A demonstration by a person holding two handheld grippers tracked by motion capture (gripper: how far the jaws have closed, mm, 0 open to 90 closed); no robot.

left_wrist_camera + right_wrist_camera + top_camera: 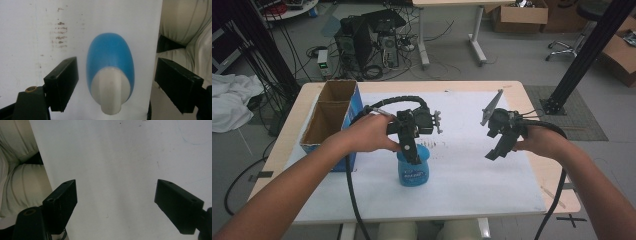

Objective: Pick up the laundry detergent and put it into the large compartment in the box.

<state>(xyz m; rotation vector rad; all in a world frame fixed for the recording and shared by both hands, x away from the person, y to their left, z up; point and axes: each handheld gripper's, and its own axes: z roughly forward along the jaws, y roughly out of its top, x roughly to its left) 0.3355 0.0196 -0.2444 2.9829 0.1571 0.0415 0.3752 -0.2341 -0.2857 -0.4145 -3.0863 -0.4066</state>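
A: What is at the far left of the bench [512,95]?

B: A cardboard box [332,117] with blue sides. It is open on top and stands at the left edge of the white sheet [462,175].

A: And next to it?

B: The left tool [413,150]. A hand holds it right above a blue bottle [413,172] with a white cap [110,92]. The bottle stands upright near the front edge of the bench, just to the right of the box.

A: Is the tool gripping the bottle?

B: No. In the left gripper view its two black jaws are spread wide. One is on each side of the cap, and neither one touches it.

A: How should it grab well?

B: I think it should go straight down, so the bottle sits in the middle between the jaws. Then it should squeeze slowly on the blue body, not on the thin cap. That way the bottle will not tip or slip.

A: What is on the right?

B: The right tool [497,142]. It hangs in the air over the bare white sheet, well apart from the bottle. Its jaws are spread wide too, with nothing in them.

A: Can you read the words on the bottle?

B: There is a label [414,176] with white print on the front, but it is too small and blurry to read.
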